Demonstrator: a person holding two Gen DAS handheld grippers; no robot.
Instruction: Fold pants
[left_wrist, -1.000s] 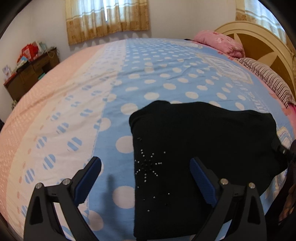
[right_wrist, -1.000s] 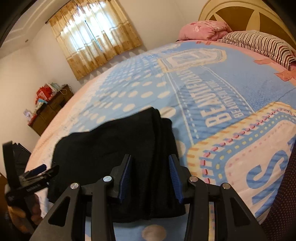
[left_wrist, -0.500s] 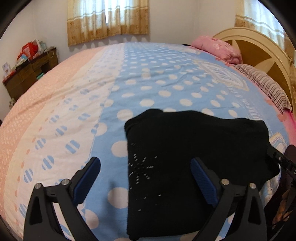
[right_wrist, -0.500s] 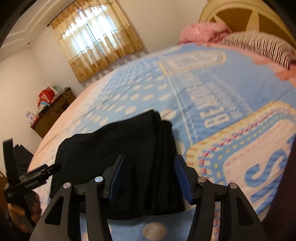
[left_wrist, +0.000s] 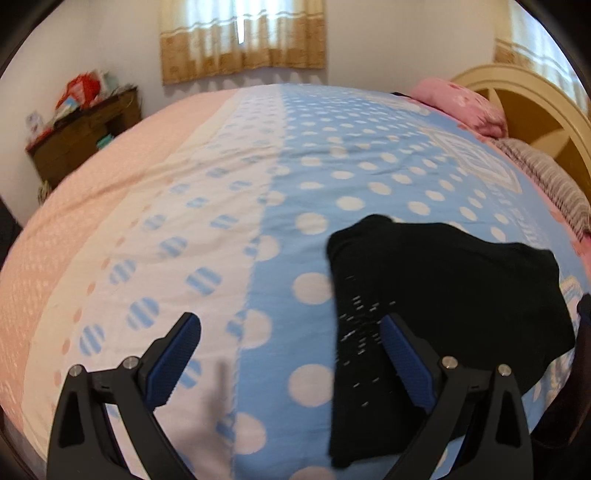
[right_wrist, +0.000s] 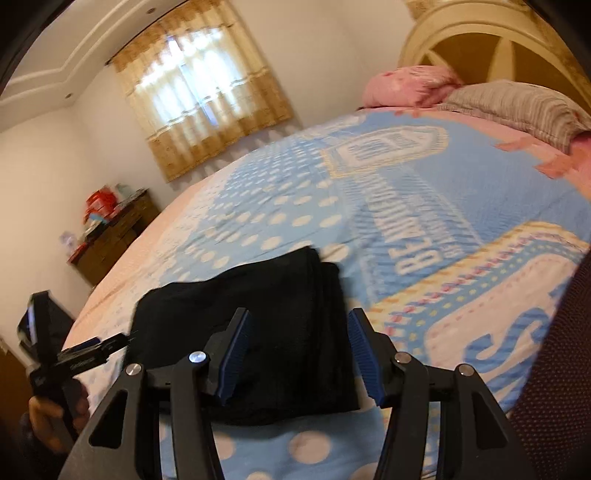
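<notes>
Both tongs farther back from the folded pants (left_wrist: 443, 288) — left (left_wrist: 290, 354) wide, right (right_wrist: 299, 350) wider, both empty.

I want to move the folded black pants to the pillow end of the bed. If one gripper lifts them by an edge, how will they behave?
The pants are soft cloth in stacked layers, so they would probably droop and partly unfold from a single edge. They look light, and a push would likely bunch them on the bedspread rather than slide them. The beads may snag.
</notes>
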